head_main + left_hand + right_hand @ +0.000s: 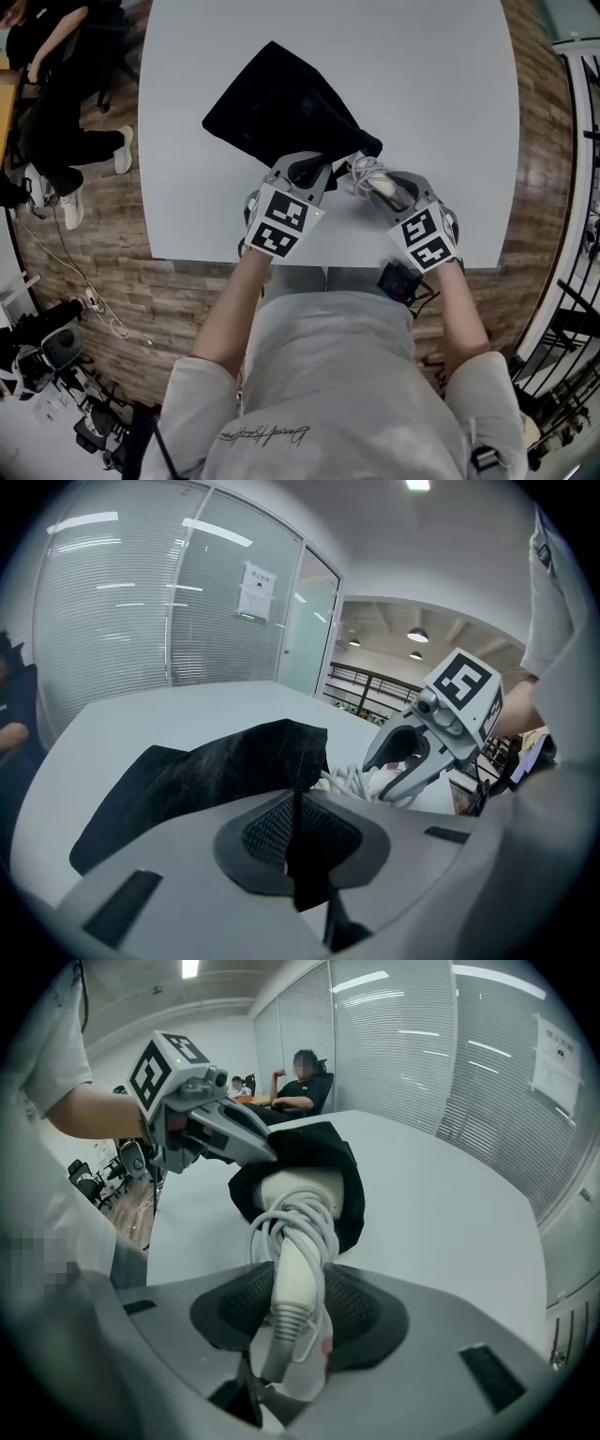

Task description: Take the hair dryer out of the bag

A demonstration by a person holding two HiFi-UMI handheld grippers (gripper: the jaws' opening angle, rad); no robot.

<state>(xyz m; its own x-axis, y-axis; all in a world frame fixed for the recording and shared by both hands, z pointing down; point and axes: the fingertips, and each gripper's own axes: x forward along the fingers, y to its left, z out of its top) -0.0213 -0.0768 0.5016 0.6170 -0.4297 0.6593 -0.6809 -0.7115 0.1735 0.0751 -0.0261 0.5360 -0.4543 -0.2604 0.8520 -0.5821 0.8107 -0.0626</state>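
Observation:
A black cloth bag (277, 106) lies on the white table (422, 103), its mouth towards me. My left gripper (307, 172) is shut on the bag's near edge; in the left gripper view black fabric (298, 841) is pinched between the pads. A white hair dryer (298, 1241) with its cord wound round the handle sticks out of the bag's mouth (342, 1180). My right gripper (298, 1312) is shut on that handle, right of the left gripper (220, 1129). The dryer's head is still partly inside the bag. In the head view the right gripper (377, 186) holds the dryer (370, 176) at the bag's near corner.
The table's near edge (328, 265) runs just below both grippers. A person sits on a chair at the far left (56, 103). Cables (89, 295) and gear lie on the wooden floor. A black device (401, 279) hangs at my waist.

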